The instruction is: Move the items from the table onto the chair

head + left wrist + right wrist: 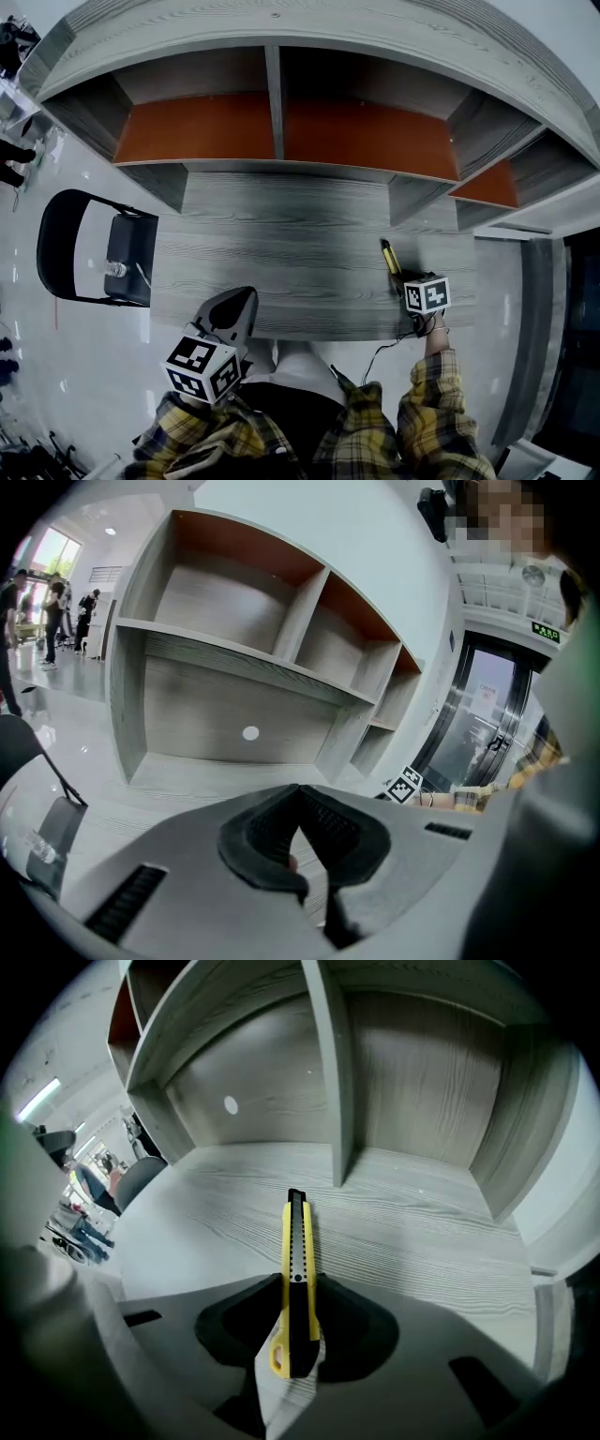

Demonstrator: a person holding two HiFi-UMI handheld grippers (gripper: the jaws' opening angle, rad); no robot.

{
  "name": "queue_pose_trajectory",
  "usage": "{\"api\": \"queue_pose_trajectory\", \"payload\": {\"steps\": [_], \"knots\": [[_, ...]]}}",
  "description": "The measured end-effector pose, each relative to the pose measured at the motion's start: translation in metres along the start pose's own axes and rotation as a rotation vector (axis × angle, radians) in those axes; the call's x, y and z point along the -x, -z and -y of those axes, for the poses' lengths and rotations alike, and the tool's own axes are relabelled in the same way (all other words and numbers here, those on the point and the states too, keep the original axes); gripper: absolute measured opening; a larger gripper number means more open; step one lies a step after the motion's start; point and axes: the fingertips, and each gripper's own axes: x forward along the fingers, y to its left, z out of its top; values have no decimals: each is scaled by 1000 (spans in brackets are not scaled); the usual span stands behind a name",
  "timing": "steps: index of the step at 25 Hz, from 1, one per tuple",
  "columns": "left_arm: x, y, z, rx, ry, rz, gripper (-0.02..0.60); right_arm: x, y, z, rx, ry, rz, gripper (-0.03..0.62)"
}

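Observation:
A yellow and black utility knife [296, 1241] stands between the jaws of my right gripper [296, 1286], whose pads press on its handle end; the blade end points away toward the shelf. In the head view the knife [388, 256] sticks out ahead of the right gripper [402, 281] over the right part of the grey wooden table [281, 244]. My left gripper [238, 300] hovers at the table's near edge, its jaws [300, 794] together with nothing between them. The black folding chair [89, 246] stands left of the table, with a small clear item [116, 270] on its seat.
A grey shelf unit with orange back panels [281, 131] rises behind the table, its compartments bare. An upright divider [333, 1072] stands just beyond the knife. People stand far off at the left [56, 611]. A glass door [483, 724] lies to the right.

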Motion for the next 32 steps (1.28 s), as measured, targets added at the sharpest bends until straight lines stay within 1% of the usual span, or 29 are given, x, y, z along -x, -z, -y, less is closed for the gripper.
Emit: {"api": "queue_pose_trajectory", "payload": {"steps": [8, 10, 14, 18, 22, 29, 32], "knots": [[-7, 3, 15, 12, 37, 12, 3, 19, -31, -104, 7, -167, 119, 126], [-5, 1, 14, 20, 22, 23, 3, 24, -42, -136, 25, -234, 132, 126], [9, 3, 2, 56, -36, 43, 3, 31, -59, -196, 99, -354, 129, 126], [30, 14, -26, 110, -112, 70, 3, 27, -65, -255, 171, -452, 108, 126], [55, 24, -58, 168, -175, 99, 3, 17, -69, -313, 222, -524, 77, 126], [103, 46, -121, 255, -213, 135, 3, -5, -69, -422, 366, -625, -7, 126], [131, 53, -159, 282, -218, 147, 3, -13, -74, -473, 383, -642, -18, 126]]}}
